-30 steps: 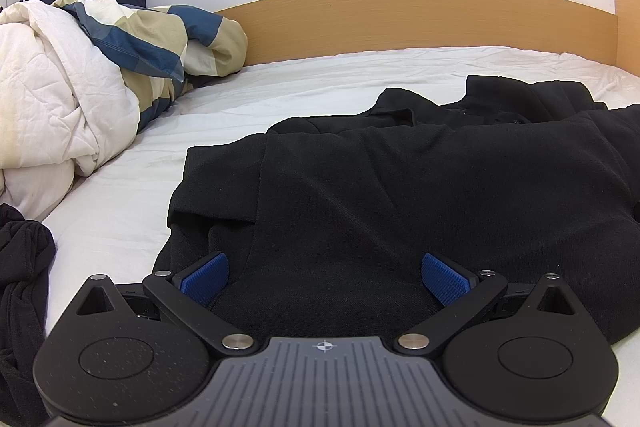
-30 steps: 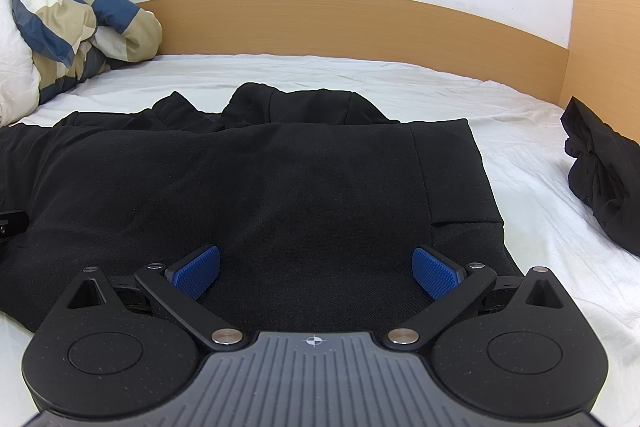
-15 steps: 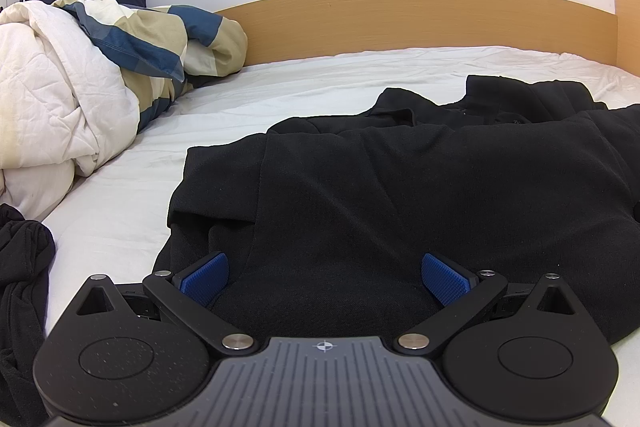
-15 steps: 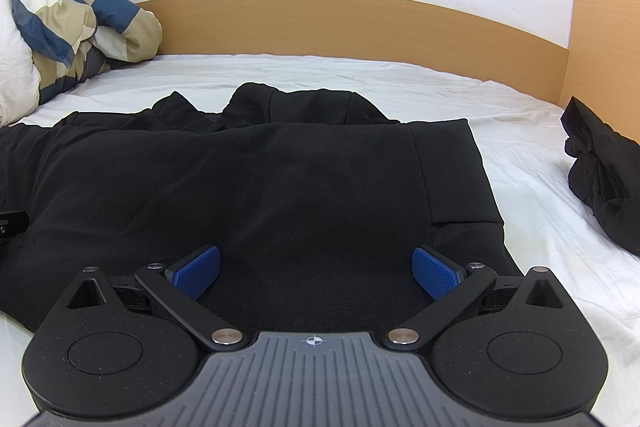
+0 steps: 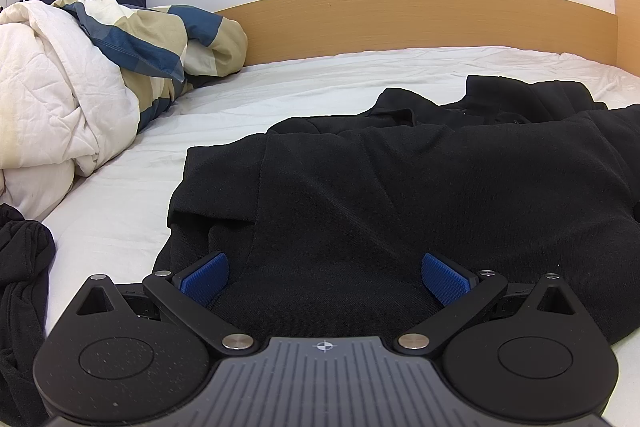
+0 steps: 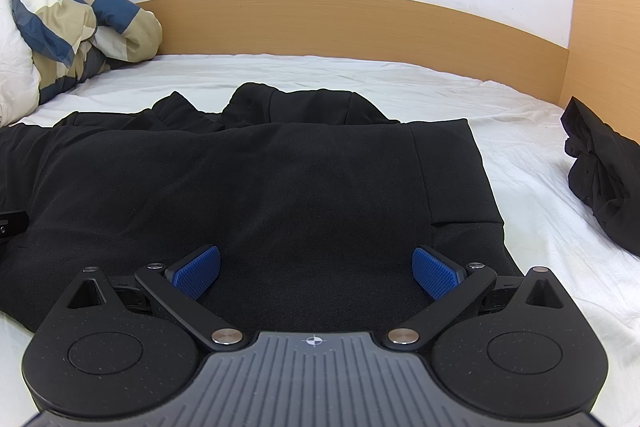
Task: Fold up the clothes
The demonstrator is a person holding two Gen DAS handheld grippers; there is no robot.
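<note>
The left gripper (image 5: pixel 324 277) is spread wide with nothing between its blue pads (image 5: pixel 205 277), poised at the near hem of the black garment (image 5: pixel 400 195), which lies flat on the white bed sheet (image 5: pixel 320 87) and stretches ahead of it and off to its right. The right gripper (image 6: pixel 316 271) is likewise wide open and empty-handed over the same garment's near edge, with the cloth running ahead and to its left. A crumpled duvet (image 5: pixel 80 75) sits far ahead-left of the left gripper, and a second dark bundle of clothes (image 6: pixel 604 167) lies well right of the right gripper.
</note>
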